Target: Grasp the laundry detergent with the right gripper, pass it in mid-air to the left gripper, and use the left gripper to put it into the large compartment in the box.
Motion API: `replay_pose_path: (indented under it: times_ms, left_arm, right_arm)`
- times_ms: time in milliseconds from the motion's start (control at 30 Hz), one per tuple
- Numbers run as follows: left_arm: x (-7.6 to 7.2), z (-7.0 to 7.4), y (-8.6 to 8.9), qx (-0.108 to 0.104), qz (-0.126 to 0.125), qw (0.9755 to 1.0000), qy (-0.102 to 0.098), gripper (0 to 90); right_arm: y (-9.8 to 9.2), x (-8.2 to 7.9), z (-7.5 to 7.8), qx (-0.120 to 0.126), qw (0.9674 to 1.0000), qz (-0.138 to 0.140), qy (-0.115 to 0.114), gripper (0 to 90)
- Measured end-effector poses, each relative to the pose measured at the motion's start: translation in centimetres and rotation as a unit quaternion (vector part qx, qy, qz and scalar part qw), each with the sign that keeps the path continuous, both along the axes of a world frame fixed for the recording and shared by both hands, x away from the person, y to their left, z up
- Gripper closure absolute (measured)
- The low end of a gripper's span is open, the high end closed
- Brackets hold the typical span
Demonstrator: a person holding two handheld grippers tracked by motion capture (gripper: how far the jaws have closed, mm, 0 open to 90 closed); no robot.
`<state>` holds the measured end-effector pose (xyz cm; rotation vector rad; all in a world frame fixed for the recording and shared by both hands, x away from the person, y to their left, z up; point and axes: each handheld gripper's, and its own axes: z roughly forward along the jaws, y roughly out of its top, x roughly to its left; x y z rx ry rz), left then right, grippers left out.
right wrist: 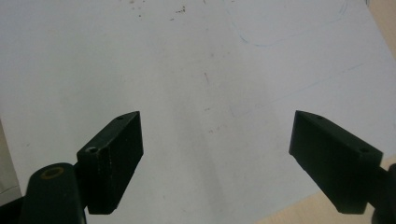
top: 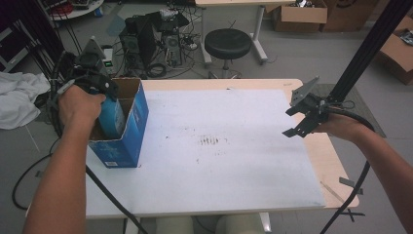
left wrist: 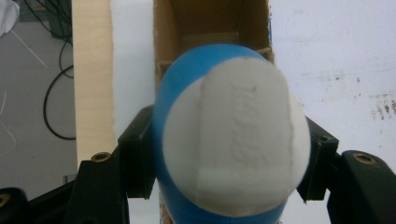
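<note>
Overhead, left gripper pointing down, clamped on a blue bottle inside the open blue box, right gripper jaws apart above the white table, stool behind.

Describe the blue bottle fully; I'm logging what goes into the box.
The blue bottle is smooth, plastic-looking, rounded and blue, with a large white patch, perhaps a label, on the end facing the left gripper view. The left gripper is shut on its sides. In the high view it stands roughly upright, partly lowered into the open blue cardboard box at the table's left edge.
</note>
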<state>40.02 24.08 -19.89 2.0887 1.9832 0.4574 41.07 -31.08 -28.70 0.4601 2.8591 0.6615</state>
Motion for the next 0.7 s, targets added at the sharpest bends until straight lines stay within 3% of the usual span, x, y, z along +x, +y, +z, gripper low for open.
replay_pose_path:
  times_ms: [300, 700]
  left_arm:
    - [0.1, -3.1, 0.4, -0.001, -0.006, 1.0, 0.007, 37.8]
    - [0.1, -5.6, 0.5, -0.005, -0.011, 0.9998, 0.016, 37.7]
  right_arm:
    - [-0.3, -0.1, -0.1, 0.0, 1.0, -0.002, 0.0, 17.7]
    - [0.1, -0.1, -0.3, -0.003, 1.0, 0.0, -0.001, 18.5]
